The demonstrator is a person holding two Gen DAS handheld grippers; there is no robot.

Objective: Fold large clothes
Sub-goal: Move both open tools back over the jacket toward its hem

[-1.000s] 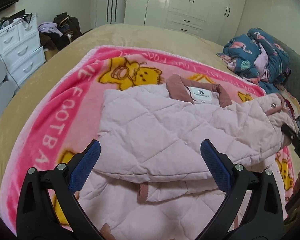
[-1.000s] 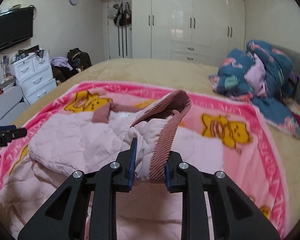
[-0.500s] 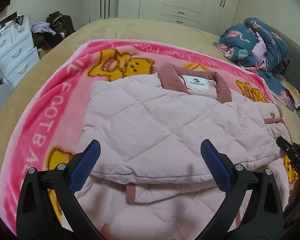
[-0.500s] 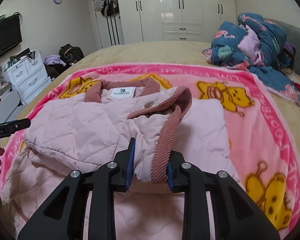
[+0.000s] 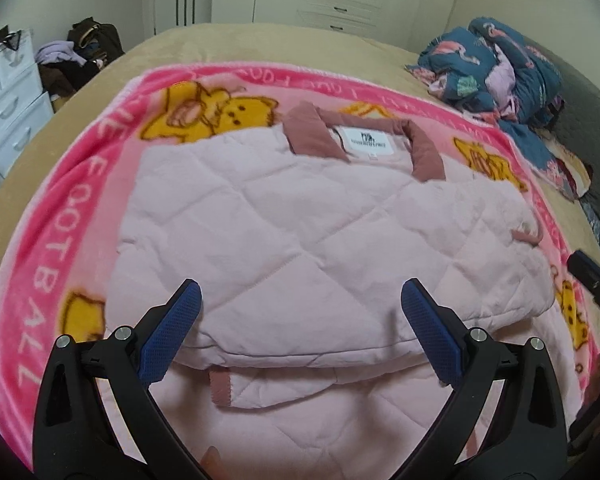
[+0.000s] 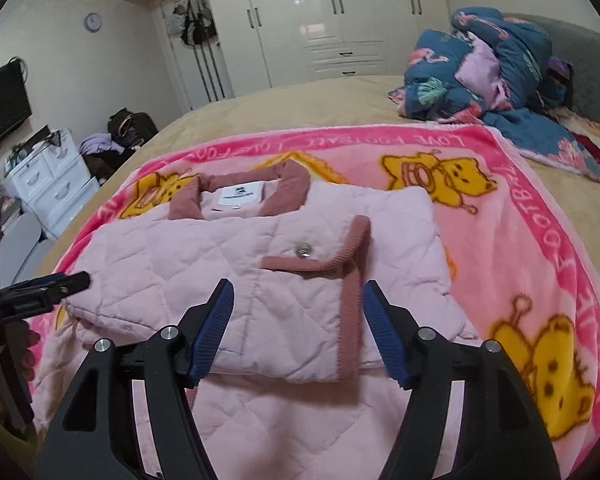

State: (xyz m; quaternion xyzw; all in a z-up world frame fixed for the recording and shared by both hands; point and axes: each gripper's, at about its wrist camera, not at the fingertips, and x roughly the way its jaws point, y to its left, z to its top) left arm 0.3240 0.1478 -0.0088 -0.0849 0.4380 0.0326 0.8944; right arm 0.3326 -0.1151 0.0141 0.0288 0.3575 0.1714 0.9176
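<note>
A pale pink quilted jacket (image 5: 320,220) with a dusty-rose collar and a white label lies folded on a pink bear-print blanket (image 5: 60,220). My left gripper (image 5: 300,292) hovers open over the jacket's near folded edge, nothing between its blue pads. In the right wrist view the jacket (image 6: 180,264) has a sleeve laid across it, its rose cuff with a metal button (image 6: 332,264) lying flat. My right gripper (image 6: 298,288) is opening, and the sleeve end lies between its pads without being pressed. The left gripper (image 6: 48,286) shows at the left edge, the right gripper (image 5: 592,280) at the right.
A heap of blue flamingo-print bedding (image 6: 488,68) sits at the far right of the tan bed (image 6: 300,104). White drawers (image 6: 48,184) and bags stand off the left side, white wardrobes (image 6: 340,20) behind. A hand (image 6: 4,360) holds the left gripper's handle.
My right gripper lowered the raised sleeve onto the jacket and opened, so the cuff now lies flat. My left gripper, still open, moved closer over the jacket.
</note>
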